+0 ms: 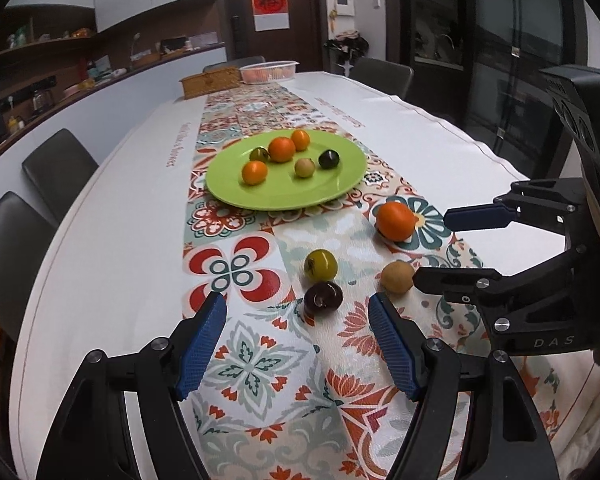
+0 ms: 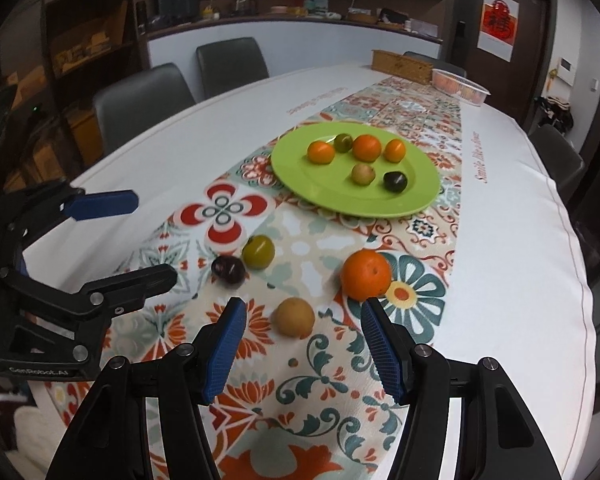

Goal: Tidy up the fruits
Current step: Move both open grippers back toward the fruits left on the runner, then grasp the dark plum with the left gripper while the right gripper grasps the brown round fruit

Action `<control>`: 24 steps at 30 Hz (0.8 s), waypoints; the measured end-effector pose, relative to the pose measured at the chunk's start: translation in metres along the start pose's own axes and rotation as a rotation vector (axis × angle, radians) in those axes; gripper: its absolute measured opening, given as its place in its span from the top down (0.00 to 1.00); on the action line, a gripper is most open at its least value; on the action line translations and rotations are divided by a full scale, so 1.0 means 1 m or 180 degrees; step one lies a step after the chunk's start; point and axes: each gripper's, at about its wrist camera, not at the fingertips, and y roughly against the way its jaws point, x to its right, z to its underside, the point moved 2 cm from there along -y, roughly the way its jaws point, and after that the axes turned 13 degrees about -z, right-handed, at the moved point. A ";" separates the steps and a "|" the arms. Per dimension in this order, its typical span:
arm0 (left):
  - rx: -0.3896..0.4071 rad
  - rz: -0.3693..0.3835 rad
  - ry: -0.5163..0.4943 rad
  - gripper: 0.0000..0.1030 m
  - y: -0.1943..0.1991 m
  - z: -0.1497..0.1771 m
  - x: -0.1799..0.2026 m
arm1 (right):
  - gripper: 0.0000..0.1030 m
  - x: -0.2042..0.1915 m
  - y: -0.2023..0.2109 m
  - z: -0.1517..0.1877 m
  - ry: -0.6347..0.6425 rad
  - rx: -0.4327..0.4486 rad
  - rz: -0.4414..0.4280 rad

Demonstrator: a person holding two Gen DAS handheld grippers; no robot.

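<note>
Both tools wide open, nothing held. Left tool [image 1: 298, 344] faces the dark plum [image 1: 323, 297], right tool [image 2: 302, 346] the tan fruit [image 2: 295, 317], both loose on the bench near the green plate [image 1: 332, 194]. Small, round, probably rolly and bruisable, so pinch gently across the middle.

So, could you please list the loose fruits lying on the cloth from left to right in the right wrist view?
Dark plum → green fruit → tan fruit → orange.
</note>
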 end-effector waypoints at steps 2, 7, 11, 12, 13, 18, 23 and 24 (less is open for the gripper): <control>-0.0025 0.0026 -0.0033 0.30 -0.007 0.001 0.001 | 0.41 0.001 -0.005 0.001 0.0005 -0.0022 -0.0034; -0.0139 0.0127 -0.0154 0.34 -0.024 0.004 0.005 | 0.43 0.006 -0.019 0.004 -0.0030 -0.0146 -0.0066; -0.0175 0.0233 -0.0154 0.37 -0.032 0.005 0.008 | 0.49 0.007 -0.029 0.008 -0.0018 -0.0245 -0.0083; -0.0181 0.0247 -0.0158 0.38 -0.034 0.005 0.009 | 0.51 0.008 -0.031 0.009 -0.0025 -0.0265 -0.0089; -0.0186 0.0250 -0.0158 0.39 -0.035 0.005 0.009 | 0.51 0.009 -0.032 0.009 -0.0032 -0.0273 -0.0096; -0.0240 0.0288 -0.0069 0.44 -0.047 0.001 0.009 | 0.56 0.011 -0.037 0.010 -0.0060 -0.0295 -0.0115; -0.0315 0.0350 -0.0049 0.50 -0.056 -0.002 0.013 | 0.59 0.016 -0.043 0.010 -0.0151 -0.0315 -0.0173; -0.0322 0.0345 -0.0045 0.50 -0.057 -0.002 0.014 | 0.61 0.016 -0.045 0.010 -0.0170 -0.0321 -0.0196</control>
